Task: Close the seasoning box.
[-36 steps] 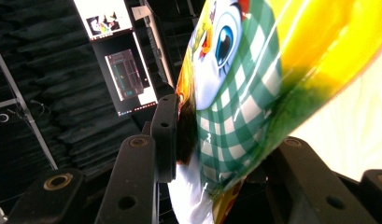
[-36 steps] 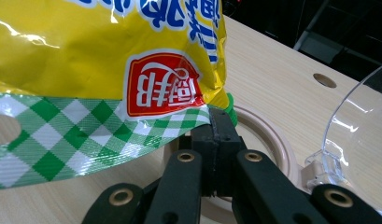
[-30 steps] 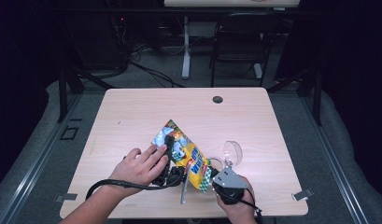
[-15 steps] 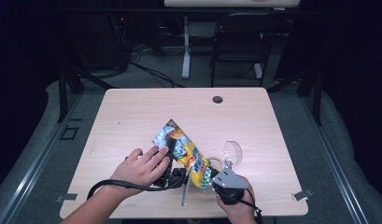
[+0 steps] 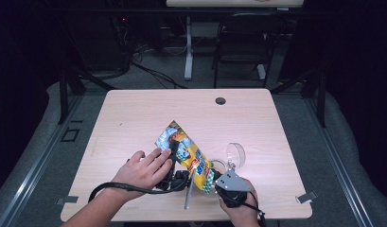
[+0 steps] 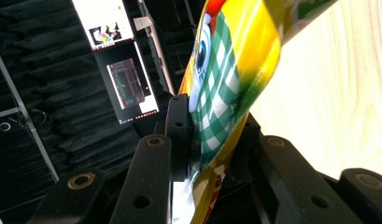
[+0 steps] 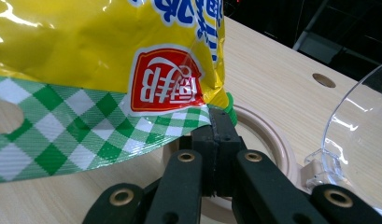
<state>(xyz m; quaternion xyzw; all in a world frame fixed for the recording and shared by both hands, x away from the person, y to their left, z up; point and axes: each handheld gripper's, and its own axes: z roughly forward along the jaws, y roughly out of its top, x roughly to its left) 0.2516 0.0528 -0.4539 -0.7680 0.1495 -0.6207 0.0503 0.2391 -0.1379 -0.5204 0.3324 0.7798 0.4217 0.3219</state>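
Observation:
A yellow snack bag (image 5: 184, 146) with a green checked border lies slanted over the front middle of the table (image 5: 134, 118), held at both ends. My left gripper (image 5: 174, 147) has just been closing its jaws on the bag. In the left gripper view both pads press the bag (image 6: 226, 70) inside the left gripper (image 6: 212, 140). My right gripper (image 5: 213, 178) is shut on the bag's checked lower edge. The right gripper view shows the closed right gripper (image 7: 219, 126) pinching the corner of the bag (image 7: 109, 56).
A beige ring-shaped container (image 7: 272, 135) with a clear hinged lid (image 7: 361, 154) standing up sits just right of the bag; in the high view the lid (image 5: 235, 153) is there too. A thin silver object (image 5: 188, 196) lies near the front edge. A cable hole (image 5: 220, 100) is at the far side.

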